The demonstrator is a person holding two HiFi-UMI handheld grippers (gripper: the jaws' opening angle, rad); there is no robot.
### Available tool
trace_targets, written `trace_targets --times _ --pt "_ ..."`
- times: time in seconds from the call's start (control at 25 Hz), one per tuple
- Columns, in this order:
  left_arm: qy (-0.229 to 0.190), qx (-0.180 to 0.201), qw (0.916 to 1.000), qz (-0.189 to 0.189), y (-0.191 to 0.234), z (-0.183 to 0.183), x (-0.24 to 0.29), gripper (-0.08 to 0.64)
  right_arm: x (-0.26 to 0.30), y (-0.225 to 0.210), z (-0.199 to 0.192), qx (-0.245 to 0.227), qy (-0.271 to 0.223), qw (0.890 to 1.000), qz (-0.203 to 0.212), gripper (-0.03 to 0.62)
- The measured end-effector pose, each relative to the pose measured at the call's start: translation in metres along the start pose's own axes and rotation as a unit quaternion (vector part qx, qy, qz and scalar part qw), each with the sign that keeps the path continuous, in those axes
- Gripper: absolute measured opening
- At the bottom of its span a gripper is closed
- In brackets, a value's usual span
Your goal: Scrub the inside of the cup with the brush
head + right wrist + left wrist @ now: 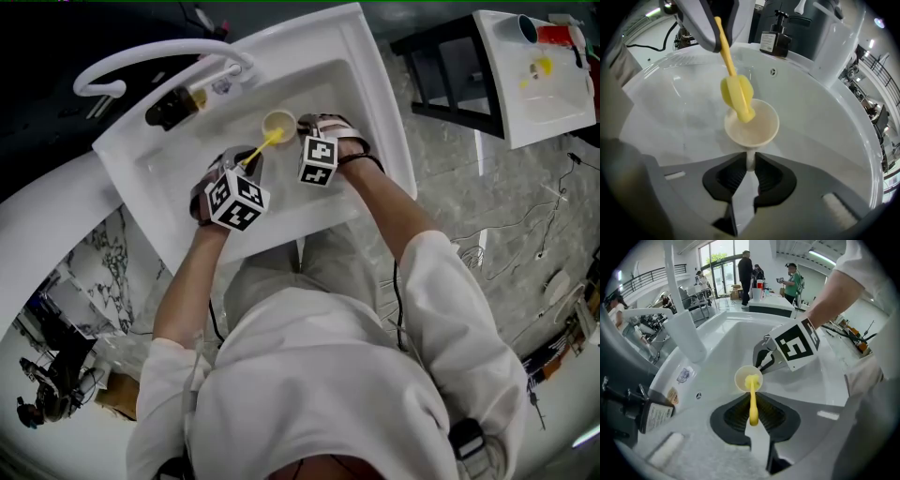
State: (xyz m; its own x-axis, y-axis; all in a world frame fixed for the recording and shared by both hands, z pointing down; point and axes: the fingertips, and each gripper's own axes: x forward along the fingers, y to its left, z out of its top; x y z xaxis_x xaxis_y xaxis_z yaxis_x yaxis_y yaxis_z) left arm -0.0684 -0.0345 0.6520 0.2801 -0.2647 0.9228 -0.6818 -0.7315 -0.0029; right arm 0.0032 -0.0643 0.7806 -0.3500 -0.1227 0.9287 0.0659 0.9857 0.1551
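Note:
A cream cup (278,123) is held over the white sink (169,187), its mouth turned toward the left gripper. My right gripper (750,163) is shut on a thin tab at the cup (757,129) edge. My left gripper (753,417) is shut on the handle of a yellow brush (753,401). The brush head (737,93) sits at the cup's mouth with its tip inside, against the inner wall. In the head view the brush (262,145) runs from the left gripper (251,164) up to the cup, and the right gripper (307,129) is just right of it.
A white faucet (159,61) arches over the back of the sink, with a dark soap bottle (178,103) beside it. An overflow hole (773,71) marks the basin's far wall. A second sink (544,80) with bottles stands at the top right. People stand far behind.

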Motion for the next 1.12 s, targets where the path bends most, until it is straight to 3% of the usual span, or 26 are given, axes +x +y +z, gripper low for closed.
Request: trace_targets --times 0.28,0.48,0.76,1.12 --pt "0.058 0.082 0.9949 -0.004 -0.008 0.0 0.03 0.04 -0.001 0.003 0.001 0.004 -0.001 1.0 -0.001 0.051" --pt "0.073 0.135 0.9881 -0.009 -0.018 0.007 0.041 0.04 -0.001 0.004 0.001 0.005 -0.005 1.0 0.001 0.051" --pt "0.078 0.16 0.984 -0.011 -0.015 0.018 0.056 0.04 -0.003 0.007 0.001 0.009 -0.006 1.0 0.001 0.051" --pt "0.089 0.151 0.9841 0.028 0.024 0.032 0.051 0.041 -0.002 0.007 0.001 0.023 -0.006 1.0 0.006 0.051"
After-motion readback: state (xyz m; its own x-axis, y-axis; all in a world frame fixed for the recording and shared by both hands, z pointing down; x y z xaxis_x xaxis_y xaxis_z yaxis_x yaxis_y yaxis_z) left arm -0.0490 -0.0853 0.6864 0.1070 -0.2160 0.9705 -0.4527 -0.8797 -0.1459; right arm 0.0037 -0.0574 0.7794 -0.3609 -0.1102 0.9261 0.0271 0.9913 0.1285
